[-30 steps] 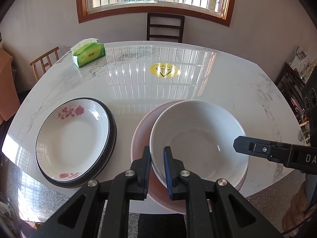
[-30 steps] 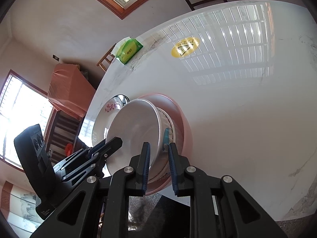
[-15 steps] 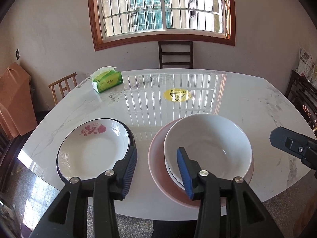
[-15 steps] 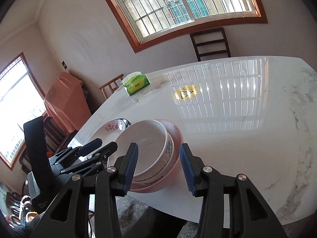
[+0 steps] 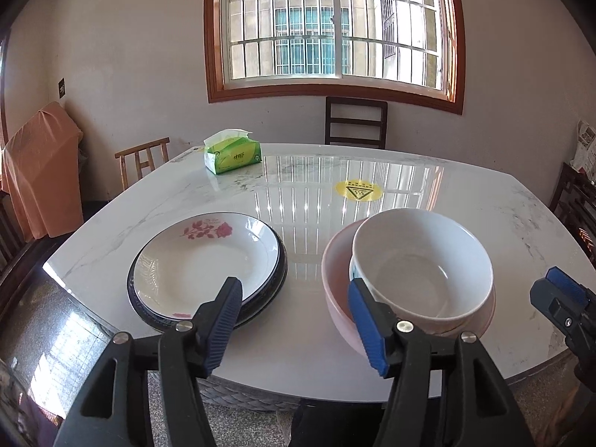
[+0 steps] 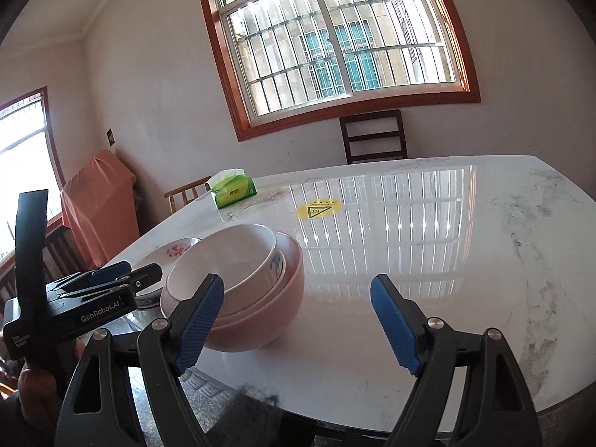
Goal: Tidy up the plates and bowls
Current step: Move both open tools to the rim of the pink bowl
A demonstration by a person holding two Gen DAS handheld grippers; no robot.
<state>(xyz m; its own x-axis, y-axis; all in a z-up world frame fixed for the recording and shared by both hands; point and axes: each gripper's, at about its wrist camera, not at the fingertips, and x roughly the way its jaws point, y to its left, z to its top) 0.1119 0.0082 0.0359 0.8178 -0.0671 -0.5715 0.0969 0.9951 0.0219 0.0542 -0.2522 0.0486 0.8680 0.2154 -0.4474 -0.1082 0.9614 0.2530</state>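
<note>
Letting go: both jaw pairs are opening with nothing between them, after clamping the white ceramic bowl [image 5: 421, 264] a second ago. Left gripper [image 5: 294, 322] and right gripper [image 6: 298, 322] are backing off; the bowl is sitting nested in the pink bowl [image 6: 260, 320], ahead of the jaws. Bowls likely sorted.

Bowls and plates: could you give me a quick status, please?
Left gripper and right gripper opening, nothing held. White bowl nested in pink bowl; plates stacked beside. Nothing in the way.
</note>
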